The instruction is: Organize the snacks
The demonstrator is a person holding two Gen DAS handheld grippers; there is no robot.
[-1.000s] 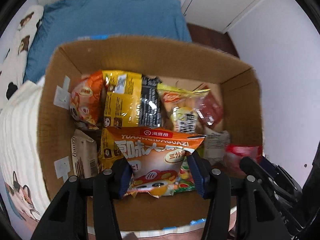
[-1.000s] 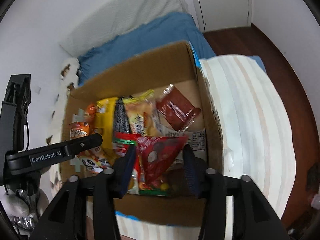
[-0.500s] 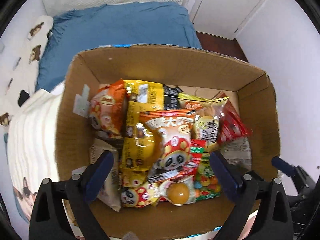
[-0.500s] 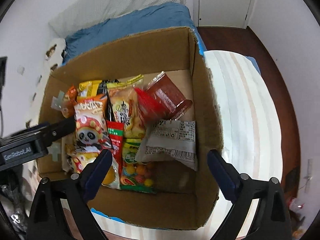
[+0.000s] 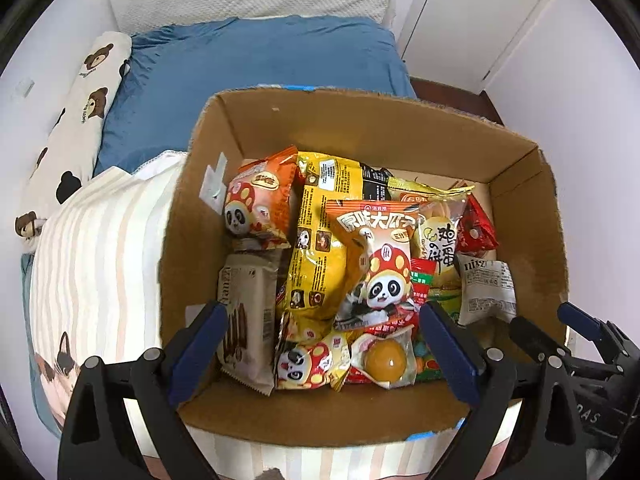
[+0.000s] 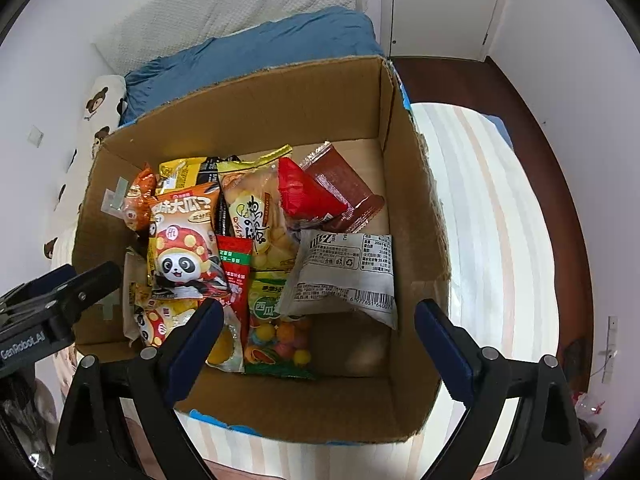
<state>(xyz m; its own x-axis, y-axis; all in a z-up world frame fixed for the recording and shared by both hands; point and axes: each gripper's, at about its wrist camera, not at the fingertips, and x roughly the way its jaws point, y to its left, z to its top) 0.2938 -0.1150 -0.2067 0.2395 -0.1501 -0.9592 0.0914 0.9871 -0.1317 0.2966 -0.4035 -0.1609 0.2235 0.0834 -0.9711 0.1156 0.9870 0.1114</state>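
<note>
The room is a small bedroom: a bed with a striped cover [image 6: 500, 216], a blue pillow [image 5: 260, 68] behind it and a white door [image 5: 472, 8] in the far corner. On the bed stands an open cardboard box [image 5: 360, 120], and the snacks lie inside it.

A second ago I held an orange panda bag [image 5: 380, 264] in my left gripper [image 5: 324, 344] and a red packet [image 6: 304, 196] in my right gripper [image 6: 318, 340]. Both jaws have just been opening, and now they stand wide with nothing between them. The panda bag lies in the middle of the box on top of a yellow bag [image 5: 320, 248], and the red packet rests near the far right corner, partly over a dark red pack [image 6: 344, 196]. I judge that these two snacks are now put away, so I am free to fetch more or to tidy the pile.

My left view shows a beige wafer pack [image 5: 248, 312] at the left wall of the box, which my right view almost hides. My right view shows a white packet [image 6: 344, 272] in full and the bare cardboard floor at the near right corner, where there is room for more
</note>
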